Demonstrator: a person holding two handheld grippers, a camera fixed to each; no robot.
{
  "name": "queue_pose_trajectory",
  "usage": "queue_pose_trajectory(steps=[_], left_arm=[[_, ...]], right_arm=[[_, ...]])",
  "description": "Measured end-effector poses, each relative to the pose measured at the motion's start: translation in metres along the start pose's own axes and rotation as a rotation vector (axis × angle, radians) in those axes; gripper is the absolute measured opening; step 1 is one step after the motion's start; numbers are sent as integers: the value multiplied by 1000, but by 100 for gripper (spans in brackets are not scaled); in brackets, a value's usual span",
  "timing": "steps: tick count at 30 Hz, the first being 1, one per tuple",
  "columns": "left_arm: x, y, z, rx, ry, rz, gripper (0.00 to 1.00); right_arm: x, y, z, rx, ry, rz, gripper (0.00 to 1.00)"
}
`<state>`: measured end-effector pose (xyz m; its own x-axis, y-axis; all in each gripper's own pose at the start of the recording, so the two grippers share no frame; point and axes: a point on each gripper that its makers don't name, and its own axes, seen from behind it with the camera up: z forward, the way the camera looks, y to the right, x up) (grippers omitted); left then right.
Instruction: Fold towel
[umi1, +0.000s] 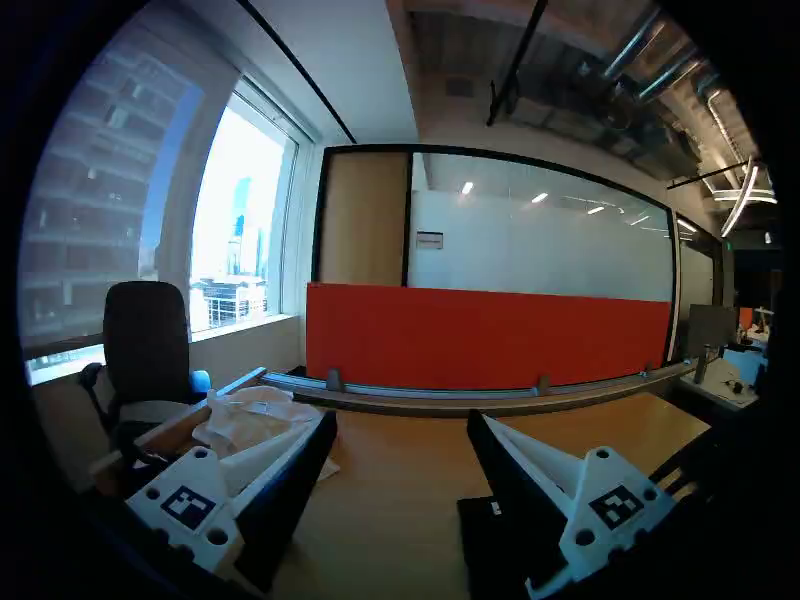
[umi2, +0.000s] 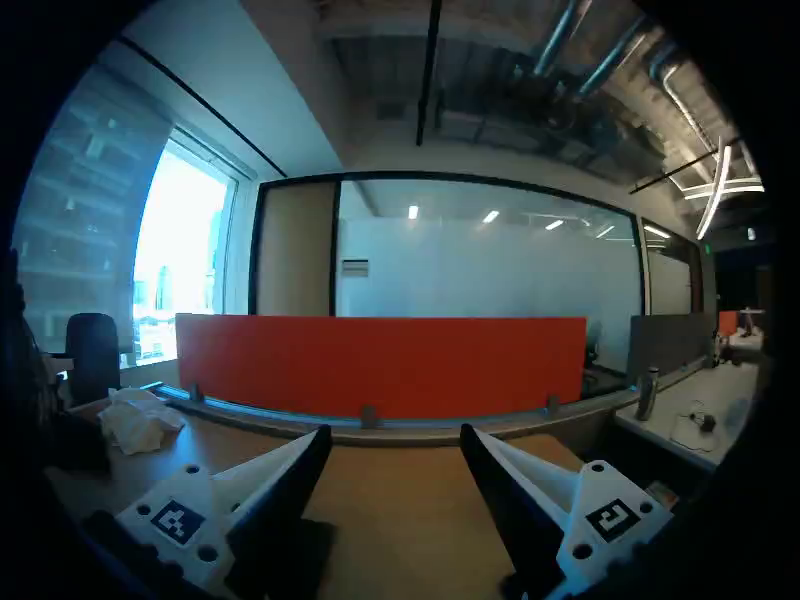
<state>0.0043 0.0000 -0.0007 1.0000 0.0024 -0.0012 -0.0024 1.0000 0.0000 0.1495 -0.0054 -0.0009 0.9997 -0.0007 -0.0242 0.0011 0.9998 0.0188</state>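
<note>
Left hand-held gripper (umi1: 400, 420) spread, empty — towel (umi1: 250, 412) crumpled nearby.

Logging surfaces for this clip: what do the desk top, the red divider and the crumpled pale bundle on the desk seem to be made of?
Desk top: looks like wood-look laminate, smooth with a slight sheen. Red divider: flat matte panel with no glare, perhaps fabric-covered. Crumpled bundle: soft cloth to judge by its folds, likely the towel, though paper is possible.

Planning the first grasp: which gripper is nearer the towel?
The left gripper: in its view the towel lies just beyond its finger; from the right gripper it looks smaller and farther off.
</note>
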Motion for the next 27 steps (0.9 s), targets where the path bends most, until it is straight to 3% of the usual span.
queue_pose_trajectory(steps=[5,12,27], left_arm=[[24,5,-3,-15,-1,25,97],[24,22,0,-88,-49,32,97],[-4,61,-9,-334,-196,112,97]], right_arm=[[14,-5,0,15,-12,-7,99],[17,-16,-1,58,-53,-23,99],[-5,-77,-18,322,-209,-150,99]])
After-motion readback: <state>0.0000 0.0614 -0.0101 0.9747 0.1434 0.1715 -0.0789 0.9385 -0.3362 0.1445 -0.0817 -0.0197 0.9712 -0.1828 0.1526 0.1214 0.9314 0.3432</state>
